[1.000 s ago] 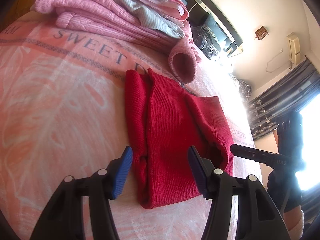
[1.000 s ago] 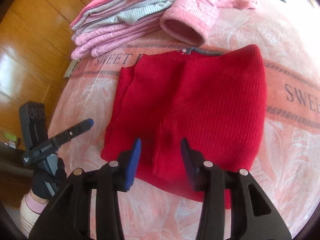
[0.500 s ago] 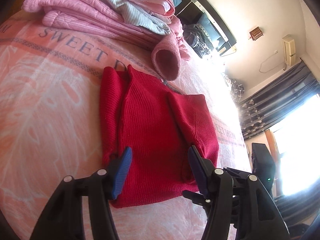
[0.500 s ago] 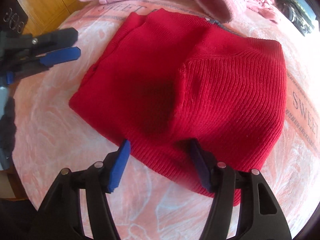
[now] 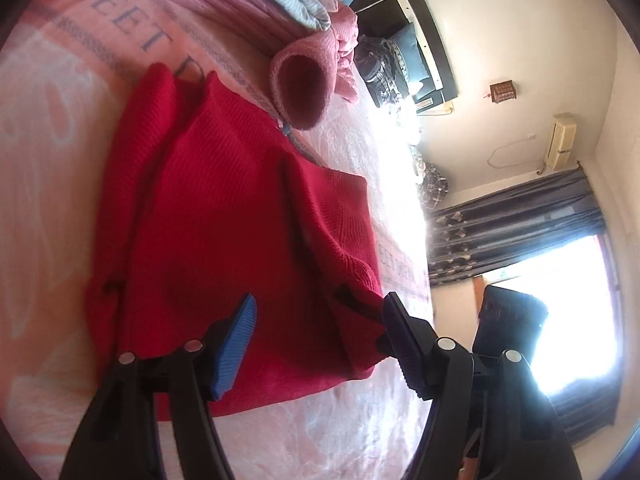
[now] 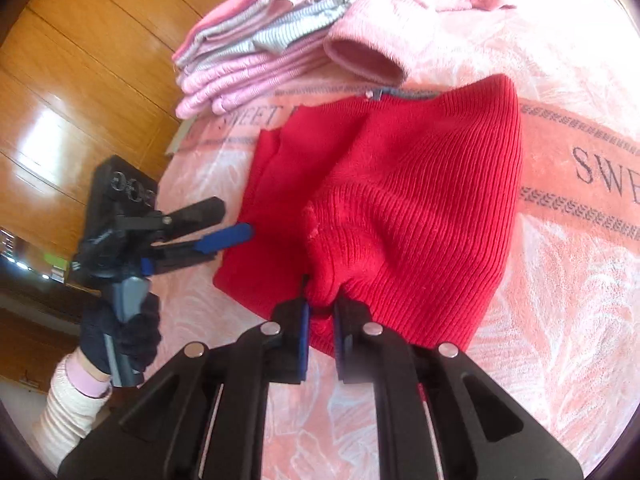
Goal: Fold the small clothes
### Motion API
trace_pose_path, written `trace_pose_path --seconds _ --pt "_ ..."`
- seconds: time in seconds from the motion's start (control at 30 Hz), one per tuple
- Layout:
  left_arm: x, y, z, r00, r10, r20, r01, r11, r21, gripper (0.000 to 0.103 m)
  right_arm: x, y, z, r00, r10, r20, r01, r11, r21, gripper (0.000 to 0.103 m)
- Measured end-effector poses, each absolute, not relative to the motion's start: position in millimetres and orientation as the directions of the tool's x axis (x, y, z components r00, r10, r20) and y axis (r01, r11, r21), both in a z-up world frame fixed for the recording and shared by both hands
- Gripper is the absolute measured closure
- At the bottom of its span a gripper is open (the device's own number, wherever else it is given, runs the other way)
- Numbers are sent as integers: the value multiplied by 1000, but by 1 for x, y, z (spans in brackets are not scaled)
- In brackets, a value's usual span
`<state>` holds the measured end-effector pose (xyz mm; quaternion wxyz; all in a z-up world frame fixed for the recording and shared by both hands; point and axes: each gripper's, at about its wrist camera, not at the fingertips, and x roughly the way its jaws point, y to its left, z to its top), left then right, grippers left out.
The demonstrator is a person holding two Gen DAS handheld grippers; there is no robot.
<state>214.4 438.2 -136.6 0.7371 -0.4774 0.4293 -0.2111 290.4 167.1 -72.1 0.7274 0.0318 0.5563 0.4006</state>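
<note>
Two grippers work one red knit sweater, which lies on a pink bedspread printed with pale leaves and a lettered band. The sweater looks part-folded already: in the left wrist view its sides, probably the sleeves, are turned in over the body, leaving a narrow upright panel with a long crease down each side. The right gripper has its blue-padded fingers drawn narrow and pinched on the near hem, where the knit bunches up between them. The left gripper stands with its fingers wide apart, hovering low over the other end of that hem and holding nothing; in the right wrist view it sits just beside the sweater's left edge, gripped by a dark-gloved hand.

What is left, as I judge it, is the left gripper's own pinch on the hem, then carrying the hem up to the collar to halve the garment, and moving it to the stack.

A stack of folded pink and striped clothes sits beyond the collar, with a loose pink knit cuff just beside the sweater. The room shows a wooden floor, a white wall with an air conditioner, dark curtains and a glaring window.
</note>
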Motion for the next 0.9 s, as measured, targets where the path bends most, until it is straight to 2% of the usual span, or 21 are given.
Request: trace_pose_path --seconds 0.17,0.27,0.33,0.57,0.63,0.73,0.8,0.9 --pt "251 407 -162 545 -785 -293 -123 271 -955 38 290 151 -56 56 668 -742 -545 644 537 95" --pt "275 392 -172 536 -798 -274 -136 238 -962 36 287 147 -54 41 677 -735 -554 627 547 95" --pt "288 383 -185 519 -817 -252 -164 194 -967 31 287 145 -53 35 688 -725 -555 617 558 95" --pt "314 363 -189 514 -838 -183 -115 144 -983 34 283 143 -48 25 716 -698 -576 581 575 95" --pt "322 360 -188 505 -844 -180 -92 155 -984 51 282 142 -46 23 724 -689 -579 571 581 95" --pt "330 356 -193 493 -853 -169 -65 157 -985 70 281 139 -44 30 733 -680 -582 566 585 95" --pt "331 356 -196 503 -847 -173 -56 168 -984 79 280 139 -44 30 733 -680 -581 566 585 96" --pt "328 362 -186 532 -830 -168 -2 197 -980 83 278 139 -46 20 744 -668 -581 553 598 96"
